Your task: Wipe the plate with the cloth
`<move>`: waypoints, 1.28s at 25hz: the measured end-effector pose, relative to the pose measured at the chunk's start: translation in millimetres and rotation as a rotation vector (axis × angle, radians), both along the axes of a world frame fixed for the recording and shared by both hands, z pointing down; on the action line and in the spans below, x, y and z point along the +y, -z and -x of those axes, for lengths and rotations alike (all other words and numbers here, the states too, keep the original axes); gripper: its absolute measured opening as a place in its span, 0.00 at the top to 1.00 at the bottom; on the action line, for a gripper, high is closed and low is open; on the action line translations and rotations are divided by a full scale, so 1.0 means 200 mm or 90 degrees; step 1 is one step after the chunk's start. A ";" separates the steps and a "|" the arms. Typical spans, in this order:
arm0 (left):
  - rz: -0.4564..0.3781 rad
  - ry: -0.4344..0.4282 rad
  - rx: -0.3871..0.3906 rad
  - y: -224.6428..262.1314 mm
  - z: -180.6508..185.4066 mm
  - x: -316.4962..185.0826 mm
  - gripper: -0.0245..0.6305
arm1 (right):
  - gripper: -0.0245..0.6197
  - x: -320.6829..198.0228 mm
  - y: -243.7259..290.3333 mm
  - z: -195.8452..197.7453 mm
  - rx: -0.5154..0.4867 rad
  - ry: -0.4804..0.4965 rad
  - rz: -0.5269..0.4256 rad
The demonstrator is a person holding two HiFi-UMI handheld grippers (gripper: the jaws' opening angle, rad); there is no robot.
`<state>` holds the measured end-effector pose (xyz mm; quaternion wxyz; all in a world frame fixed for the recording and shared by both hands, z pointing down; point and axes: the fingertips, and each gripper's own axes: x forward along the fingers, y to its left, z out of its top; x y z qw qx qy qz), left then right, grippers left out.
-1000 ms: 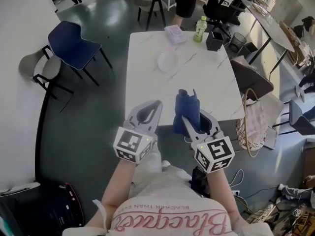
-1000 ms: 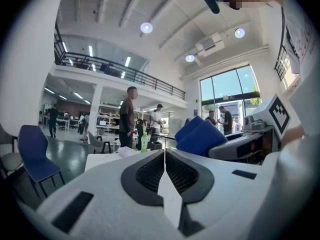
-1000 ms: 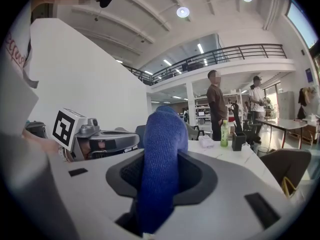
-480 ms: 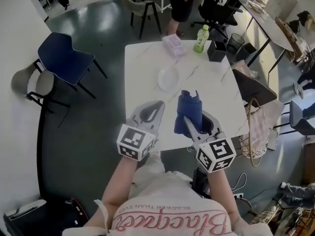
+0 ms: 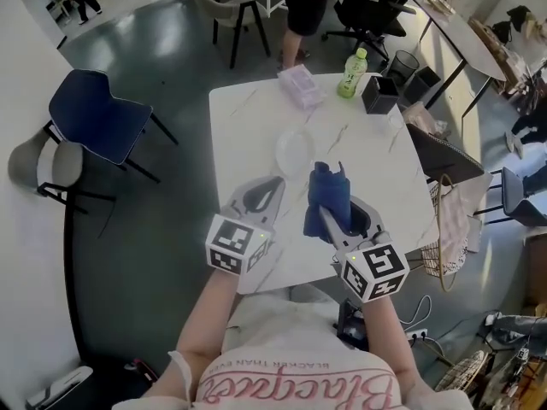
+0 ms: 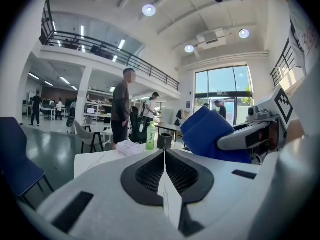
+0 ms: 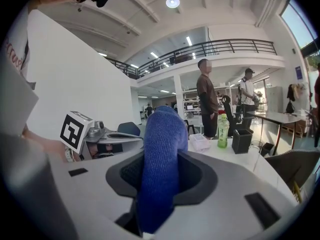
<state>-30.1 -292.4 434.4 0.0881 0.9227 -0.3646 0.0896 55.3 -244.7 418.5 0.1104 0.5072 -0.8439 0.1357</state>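
One clear plate (image 5: 295, 150) lies near the middle of the white table (image 5: 248, 118), well in from every edge, with nothing on it. The blue cloth (image 5: 329, 196) is not on it yet: it is pinched in the right gripper (image 5: 335, 216), whose jaws are clamped around its lower part, so a bunched wad stands up out of them. The left gripper (image 5: 263, 196) is empty, its jaws pressed together on nothing.

The cloth has yet to reach the plate. To wipe well, I would lead with the loose end of the wad so that fabric, not jaw, meets the surface. The plate looks light and the top smooth, so it may skid. Steadying its rim with the empty gripper should help.

Both grippers sit side by side above the table's near edge. They point away from the person toward the plate and tip slightly downward, forearms stretched out and marker cubes nearest the body.

Along the far edge stand a pale box (image 5: 301, 85), a green bottle (image 5: 351, 73) and a black holder (image 5: 380, 95), well apart from the plate.
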 end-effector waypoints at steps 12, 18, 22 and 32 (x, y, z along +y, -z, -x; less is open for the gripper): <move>0.039 0.041 0.003 -0.11 -0.04 -0.18 0.96 | 0.76 -0.23 -0.08 -0.06 0.005 0.021 0.013; 0.118 0.089 0.008 -0.27 -0.04 -0.30 0.96 | 0.76 -0.33 -0.14 -0.10 -0.012 0.034 0.030; 0.184 0.106 0.018 -0.42 -0.04 -0.38 0.95 | 0.76 -0.40 -0.22 -0.10 -0.021 0.037 0.053; 0.325 0.118 0.031 -0.77 -0.06 -0.51 0.76 | 0.76 -0.51 -0.41 -0.09 -0.038 0.035 0.107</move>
